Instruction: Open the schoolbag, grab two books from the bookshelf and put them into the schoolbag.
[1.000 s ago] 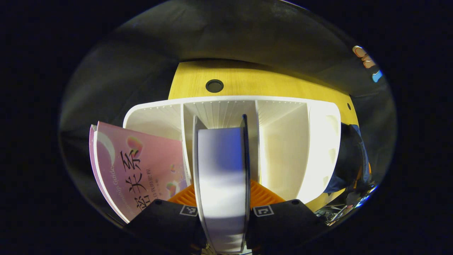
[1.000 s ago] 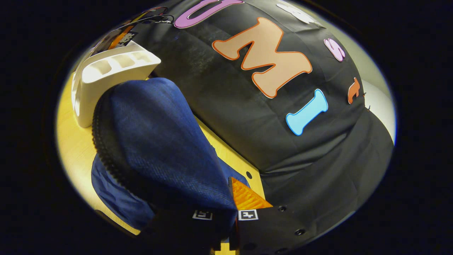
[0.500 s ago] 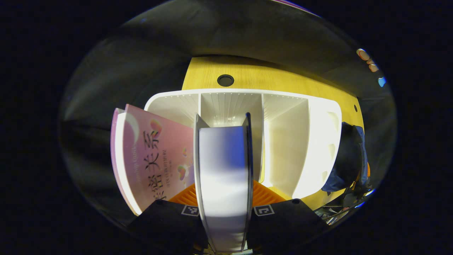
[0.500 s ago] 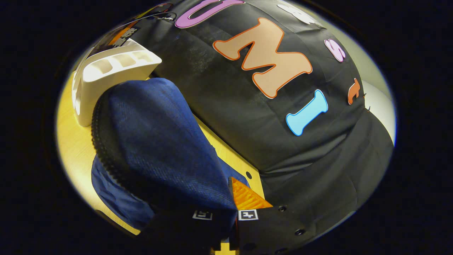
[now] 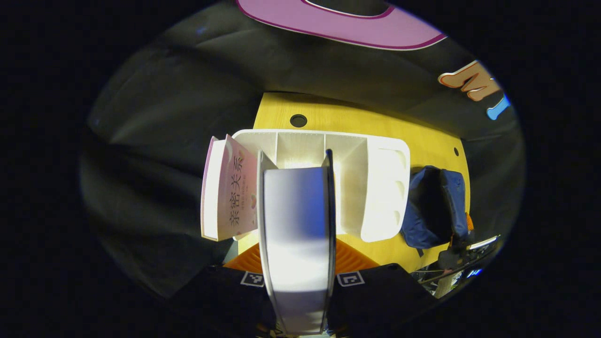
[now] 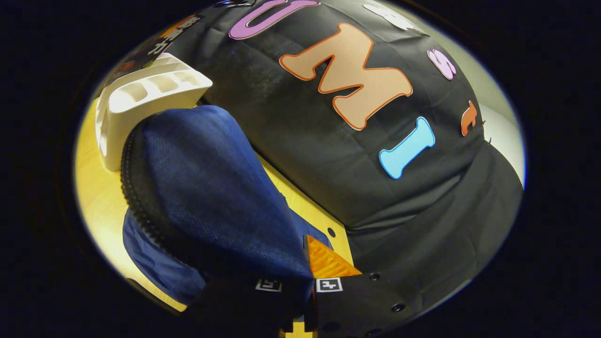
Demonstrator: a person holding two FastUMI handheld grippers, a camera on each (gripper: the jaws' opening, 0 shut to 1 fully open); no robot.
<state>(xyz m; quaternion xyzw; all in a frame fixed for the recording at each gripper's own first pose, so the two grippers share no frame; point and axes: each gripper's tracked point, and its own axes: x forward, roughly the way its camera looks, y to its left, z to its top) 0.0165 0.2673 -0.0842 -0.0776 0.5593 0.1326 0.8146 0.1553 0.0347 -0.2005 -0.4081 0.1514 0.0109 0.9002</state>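
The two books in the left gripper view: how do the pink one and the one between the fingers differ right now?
The pink book stands in the end slot of the white bookshelf, leaning outward; the gripped book is outside the shelf, held upright by the left gripper. The pink book shows its printed cover; the gripped book shows its pale page edge between dark covers. The pink book is untouched; the gripped book is clamped between both fingers. Both are thin books.
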